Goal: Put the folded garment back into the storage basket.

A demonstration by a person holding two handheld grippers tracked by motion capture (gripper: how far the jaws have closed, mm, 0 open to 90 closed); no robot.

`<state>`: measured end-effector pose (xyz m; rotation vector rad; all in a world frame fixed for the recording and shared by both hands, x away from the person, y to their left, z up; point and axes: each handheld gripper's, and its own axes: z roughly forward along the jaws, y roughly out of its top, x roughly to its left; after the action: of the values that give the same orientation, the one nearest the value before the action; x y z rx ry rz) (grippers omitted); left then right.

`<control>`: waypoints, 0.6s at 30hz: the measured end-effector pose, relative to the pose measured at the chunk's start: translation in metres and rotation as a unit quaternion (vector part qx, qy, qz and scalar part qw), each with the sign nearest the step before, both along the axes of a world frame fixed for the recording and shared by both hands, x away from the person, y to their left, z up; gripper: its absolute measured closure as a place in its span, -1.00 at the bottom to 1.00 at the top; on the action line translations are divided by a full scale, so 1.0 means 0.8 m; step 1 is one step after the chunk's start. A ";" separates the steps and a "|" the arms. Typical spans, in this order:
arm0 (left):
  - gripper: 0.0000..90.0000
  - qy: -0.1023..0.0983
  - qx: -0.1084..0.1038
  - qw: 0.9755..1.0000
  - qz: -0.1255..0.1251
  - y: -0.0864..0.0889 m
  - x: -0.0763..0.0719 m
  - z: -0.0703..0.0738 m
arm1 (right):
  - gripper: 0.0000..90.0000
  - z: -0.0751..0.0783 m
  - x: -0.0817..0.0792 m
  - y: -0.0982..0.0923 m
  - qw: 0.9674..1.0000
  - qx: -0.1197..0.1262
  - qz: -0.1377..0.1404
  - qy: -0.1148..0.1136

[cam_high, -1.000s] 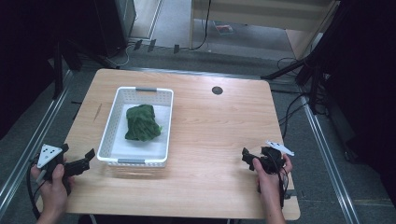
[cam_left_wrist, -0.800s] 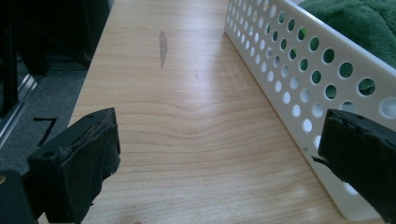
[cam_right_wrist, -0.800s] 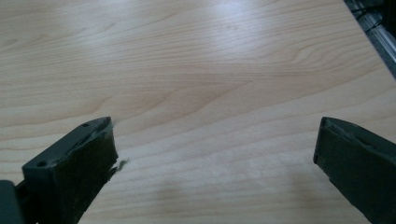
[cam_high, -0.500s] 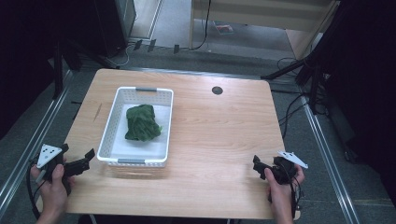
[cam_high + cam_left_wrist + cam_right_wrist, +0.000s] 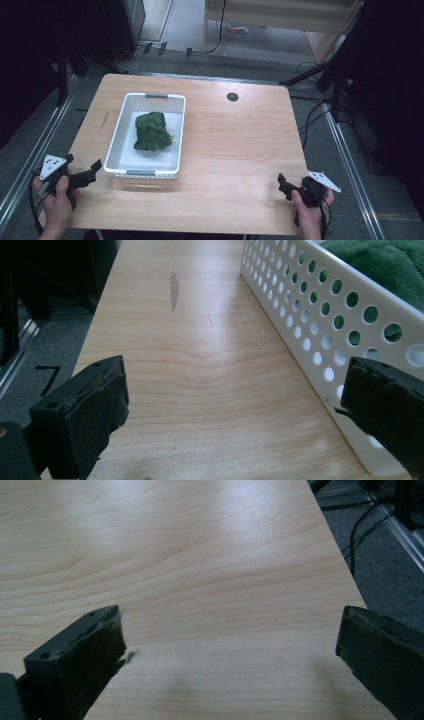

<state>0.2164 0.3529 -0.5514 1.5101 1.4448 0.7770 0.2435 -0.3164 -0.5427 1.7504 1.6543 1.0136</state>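
Note:
A white perforated basket [image 5: 129, 131] stands on the left half of the wooden table [image 5: 235, 145], with a crumpled green cloth [image 5: 152, 131] lying inside it. My left gripper [image 5: 85, 167] is held at the near left corner, just left of the basket's near end, open and empty. In the left gripper view its jaws stand wide apart over bare wood [image 5: 210, 390], with the basket's holed wall [image 5: 320, 325] on the right and the green cloth [image 5: 385, 265] behind it. My right gripper [image 5: 284, 187] hovers at the near right corner, open and empty [image 5: 230, 655].
A round dark cable hole [image 5: 232, 96] sits near the table's far edge. A dark streak [image 5: 174, 287] marks the wood left of the basket. The table's right edge [image 5: 340, 565] drops to grey floor with cables [image 5: 360, 525]. Metal rails [image 5: 350, 165] flank the table.
My right gripper has drawn back and to the right, toward the near right corner of the table. The left gripper, basket and cloth have stayed put.

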 end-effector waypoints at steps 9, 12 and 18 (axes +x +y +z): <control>-1.00 0.001 0.000 1.000 -0.002 0.000 0.000 0.000 | -1.00 -0.002 0.001 0.006 1.000 -0.012 0.003 -0.006; -1.00 0.001 0.000 1.000 -0.002 0.000 0.000 0.000 | -1.00 -0.003 0.002 0.007 1.000 -0.014 0.004 -0.004; -1.00 0.002 0.004 1.000 -0.002 -0.001 0.000 0.000 | -1.00 -0.003 0.002 0.007 1.000 -0.014 0.005 -0.005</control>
<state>0.2166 0.3523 -0.5512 1.5213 1.4429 0.7768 0.2448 -0.3110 -0.5450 1.7168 1.6648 0.9973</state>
